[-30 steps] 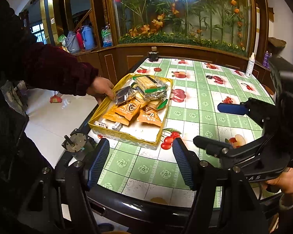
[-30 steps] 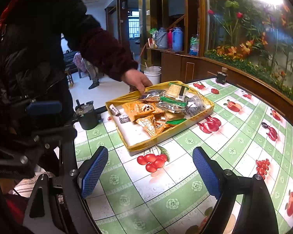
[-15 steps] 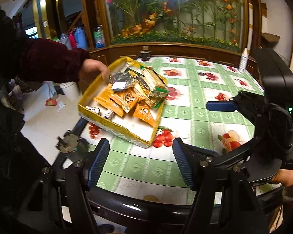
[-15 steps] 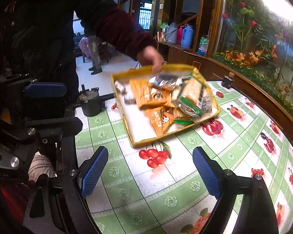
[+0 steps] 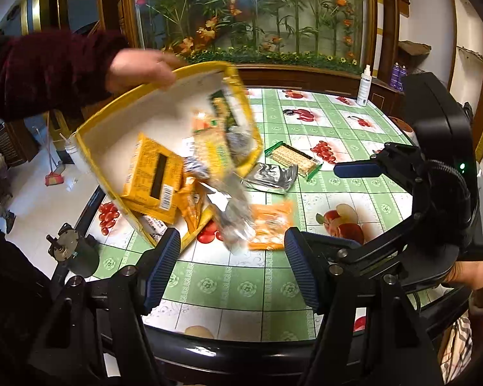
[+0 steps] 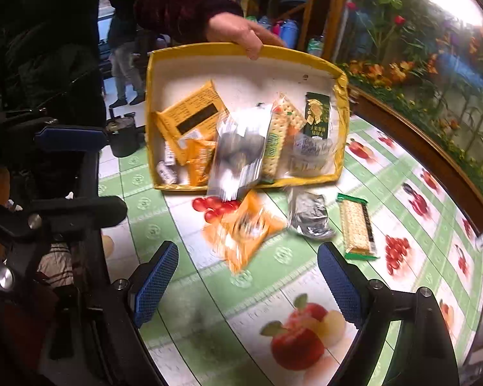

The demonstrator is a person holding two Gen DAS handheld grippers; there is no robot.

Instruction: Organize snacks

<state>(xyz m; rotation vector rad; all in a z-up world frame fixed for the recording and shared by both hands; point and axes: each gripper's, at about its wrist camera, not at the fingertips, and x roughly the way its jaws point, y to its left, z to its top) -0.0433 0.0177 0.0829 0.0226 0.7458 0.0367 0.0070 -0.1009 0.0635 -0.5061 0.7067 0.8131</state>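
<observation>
Ahead of the hand-held gripper, a crinkled silver foil packet (image 6: 309,214) gleams on the counter's (image 6: 228,315) glossy printed oilcloth. The yellow tray (image 6: 241,50) looks like matt cardboard.

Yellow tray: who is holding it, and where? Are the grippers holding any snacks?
A bare hand grips the yellow tray by its raised far rim. The left gripper and right gripper hold nothing.

Each camera sits on a gripper and looks down at a slant across the desk (image 5: 273,286) from its near edge. The left one faces the far flower wall; the right one sits closer. Both see the tipped yellow tray (image 5: 90,148) (image 6: 241,50).
</observation>
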